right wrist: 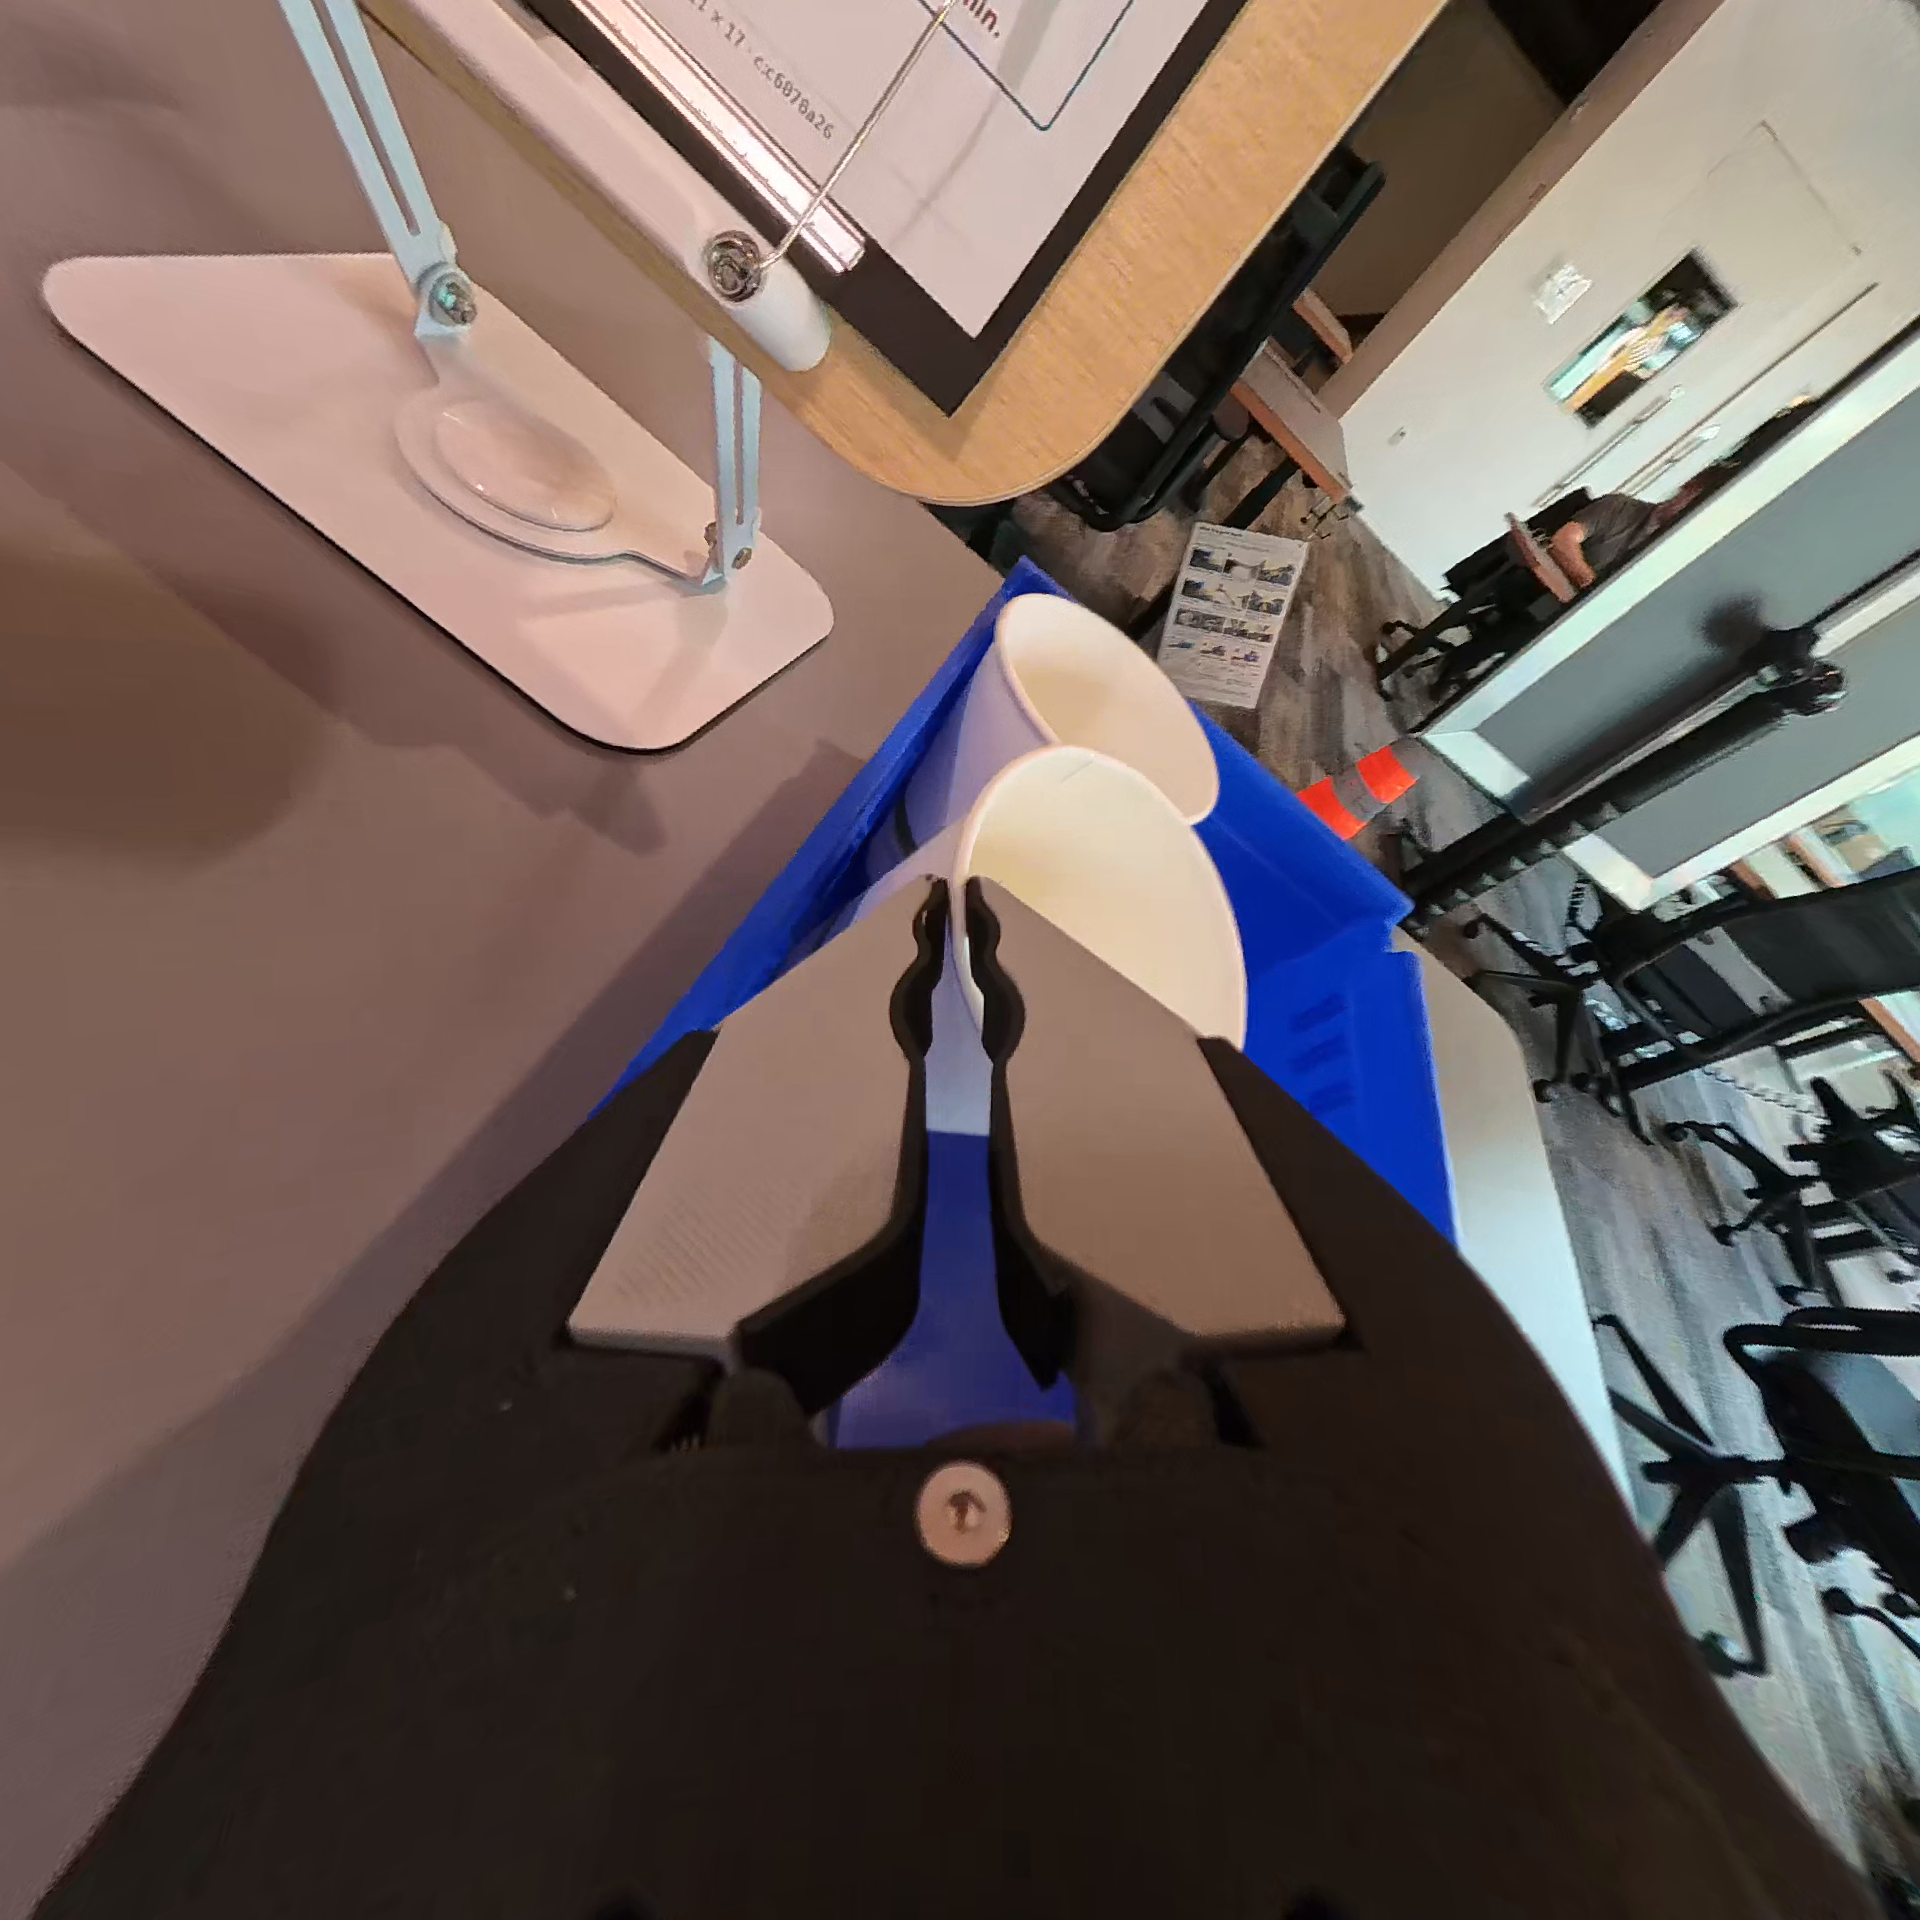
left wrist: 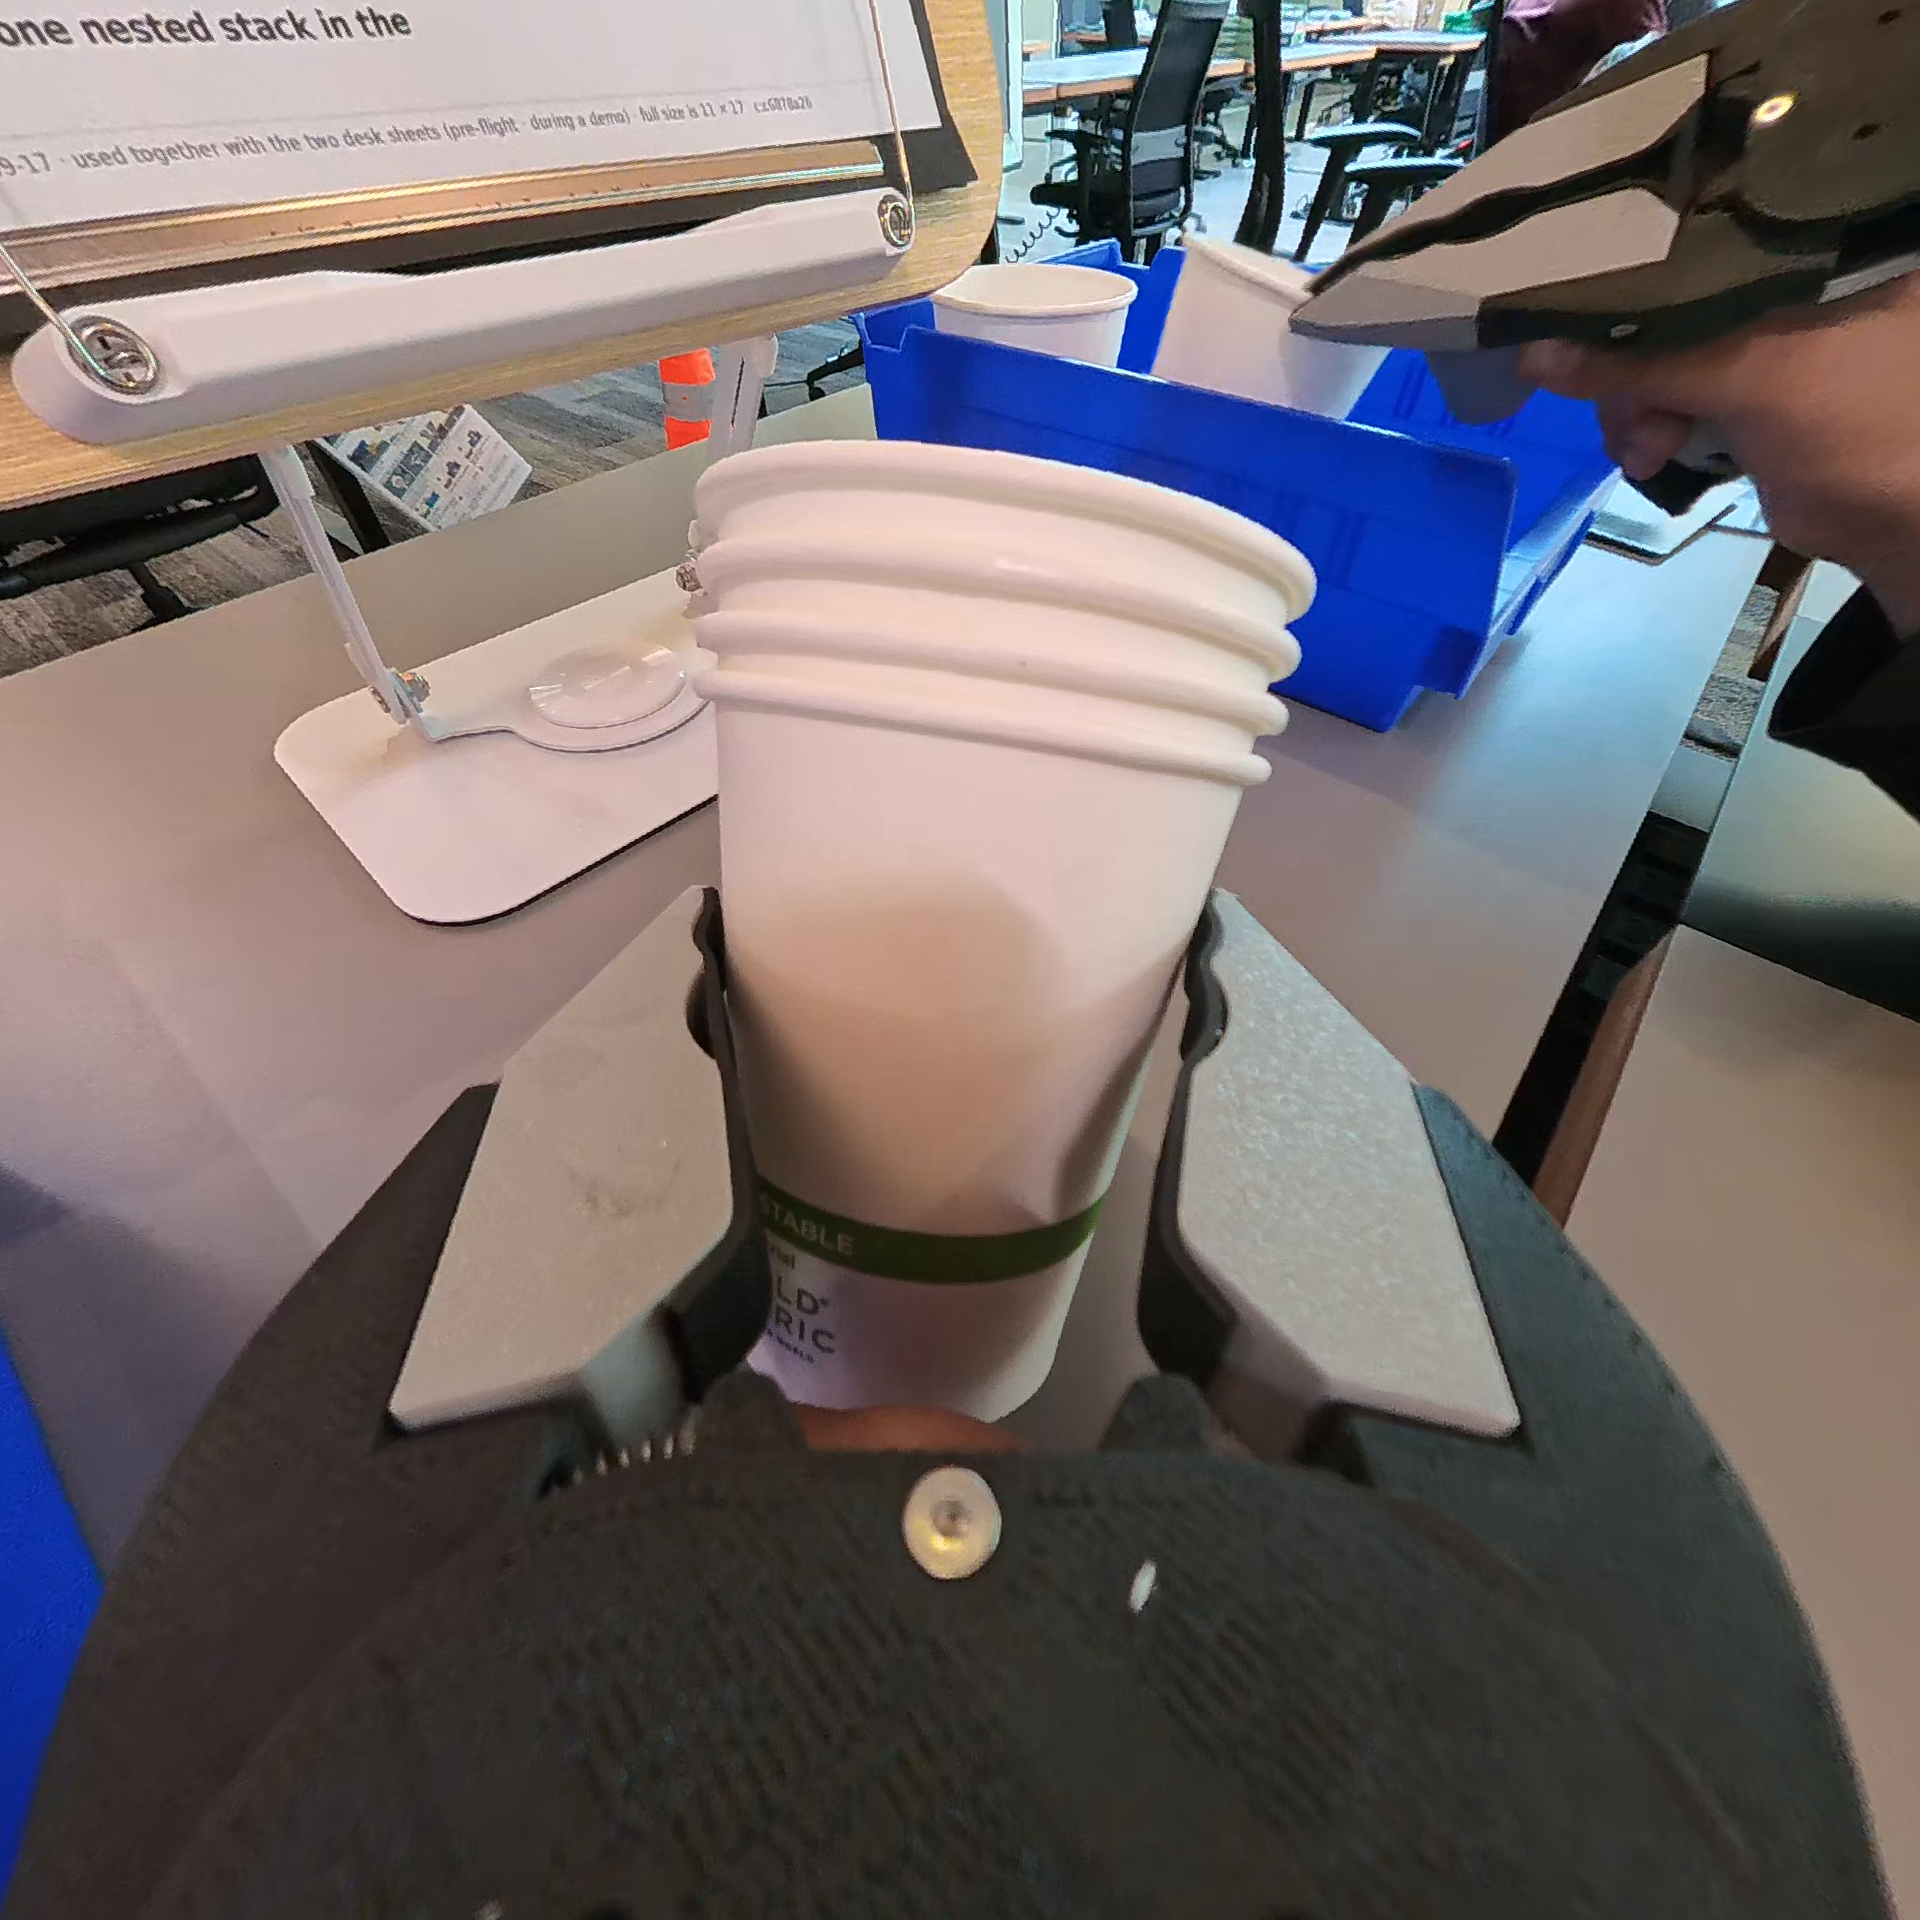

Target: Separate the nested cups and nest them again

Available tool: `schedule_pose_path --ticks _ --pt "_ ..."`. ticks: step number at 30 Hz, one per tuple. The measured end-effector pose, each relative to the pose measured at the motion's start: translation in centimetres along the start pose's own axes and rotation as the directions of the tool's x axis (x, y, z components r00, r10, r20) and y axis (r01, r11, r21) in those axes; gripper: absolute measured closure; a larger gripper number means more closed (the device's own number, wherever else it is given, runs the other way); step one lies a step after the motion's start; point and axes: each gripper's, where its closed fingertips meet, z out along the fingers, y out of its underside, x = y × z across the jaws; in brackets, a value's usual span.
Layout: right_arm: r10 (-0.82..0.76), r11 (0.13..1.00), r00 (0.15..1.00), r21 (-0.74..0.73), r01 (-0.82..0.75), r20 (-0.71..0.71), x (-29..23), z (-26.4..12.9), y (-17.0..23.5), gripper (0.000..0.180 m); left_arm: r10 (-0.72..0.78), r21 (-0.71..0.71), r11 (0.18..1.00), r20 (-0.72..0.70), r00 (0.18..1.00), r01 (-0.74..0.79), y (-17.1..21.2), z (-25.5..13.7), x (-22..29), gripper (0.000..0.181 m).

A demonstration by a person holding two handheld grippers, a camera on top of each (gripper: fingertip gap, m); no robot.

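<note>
My left gripper [left wrist: 951, 935] is shut on a nested stack of white paper cups [left wrist: 987, 790], squeezing the lower wall, which is dented; a green band rings its base. Several rims show at the top. My right gripper [right wrist: 958, 894] is shut on the rim of a single white cup [right wrist: 1112, 894], one finger inside and one outside, over the blue bin [right wrist: 1330, 997]. In the left wrist view the right gripper [left wrist: 1351, 312] holds that cup [left wrist: 1236, 332] above the bin [left wrist: 1195, 457]. Another white cup [right wrist: 1081, 675] stands in the bin behind it, and also shows in the left wrist view [left wrist: 1034, 312].
A white document stand [left wrist: 499, 790] with a wooden board [left wrist: 520, 384] and a printed sheet sits on the grey table [left wrist: 208, 935] at the left. The table's right edge [left wrist: 1621, 935] is close. A person's hand [left wrist: 1766, 416] holds the right gripper. Office chairs stand beyond. The gap from one gripper's tips to the other's is roughly 25 centimetres.
</note>
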Motion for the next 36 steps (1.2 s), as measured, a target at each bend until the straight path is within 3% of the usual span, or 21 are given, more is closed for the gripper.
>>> schedule_pose_path --ticks 18,22,31,36 --pt "0.024 0.996 1.0 0.087 -0.024 -0.002 0.8 -1.5 -1.3 0.18 -0.009 -0.003 1.0 0.001 1.0 0.009 0.1 -0.1 -0.1 0.093" --pt "0.09 0.989 0.989 0.103 -0.102 0.117 0.8 -3.1 -1.5 0.18 -0.01 -0.001 1.0 0.001 1.0 0.01 0.0 -0.1 -0.2 0.093" --pt "0.066 0.992 0.929 -0.125 -0.022 0.364 -2.8 -3.6 2.6 0.18 -0.012 -0.01 1.0 0.003 1.0 0.012 0.3 0.1 -0.2 0.093" --pt "0.108 0.974 0.934 -0.224 -0.032 0.34 -2.0 -2.1 5.9 0.18 -0.01 -0.004 1.0 0.004 1.0 0.01 0.1 0.0 -0.2 0.093"
